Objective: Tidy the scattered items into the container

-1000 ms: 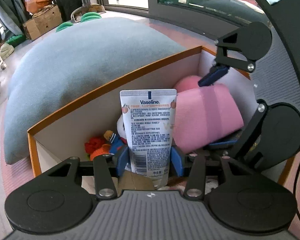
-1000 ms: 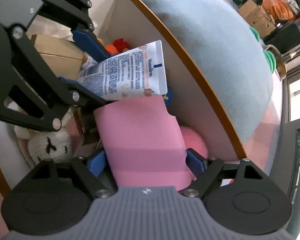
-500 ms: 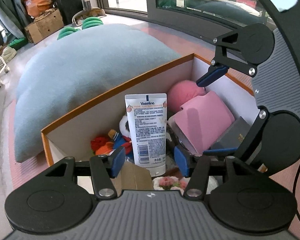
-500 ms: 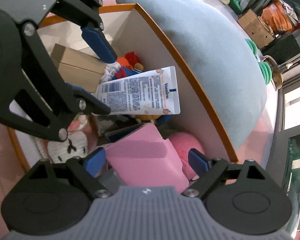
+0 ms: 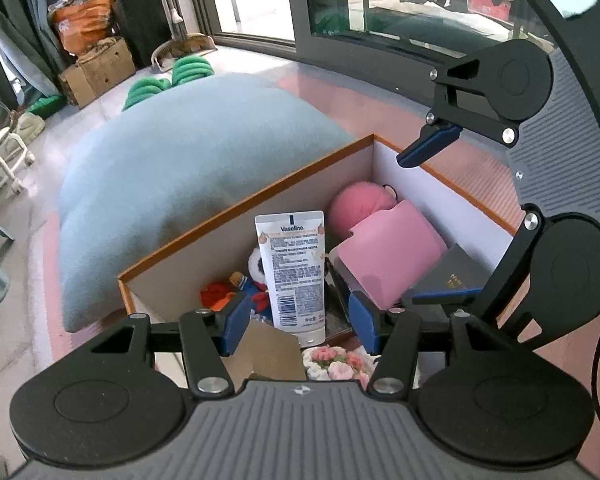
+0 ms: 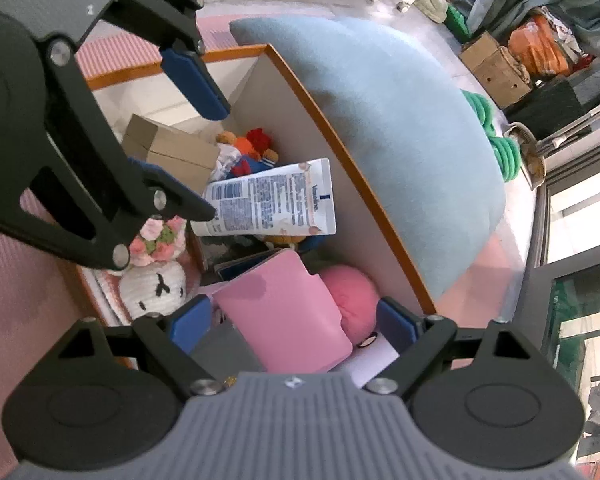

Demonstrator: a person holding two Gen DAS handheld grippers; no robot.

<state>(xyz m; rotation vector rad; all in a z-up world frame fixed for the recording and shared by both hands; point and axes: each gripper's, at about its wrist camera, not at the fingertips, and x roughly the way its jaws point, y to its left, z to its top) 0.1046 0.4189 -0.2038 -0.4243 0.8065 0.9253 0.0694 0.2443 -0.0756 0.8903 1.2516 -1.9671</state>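
An orange-rimmed white box (image 5: pixel 236 216) holds the items. A white Vaseline tube (image 5: pixel 294 268) leans inside it, also in the right wrist view (image 6: pixel 276 204). A pink case (image 5: pixel 388 256) lies beside it, also in the right wrist view (image 6: pixel 284 312), with a pink plush ball (image 5: pixel 360 204) behind. My left gripper (image 5: pixel 296 326) is open and empty above the box, jaws apart on either side of the tube without touching it. My right gripper (image 6: pixel 290 324) is open and empty above the pink case.
In the box are also a cardboard box (image 6: pixel 168 152), a small orange and blue doll (image 6: pixel 252 148), a white knitted bunny with flowers (image 6: pixel 156 284) and a dark box (image 5: pixel 448 272). A large blue cushion (image 5: pixel 188 168) lies behind the box. Windows and clutter stand beyond.
My left gripper let go of the Vaseline tube and my right let go of the pink case. Both opened and drew back up from the box, leaving the items inside.
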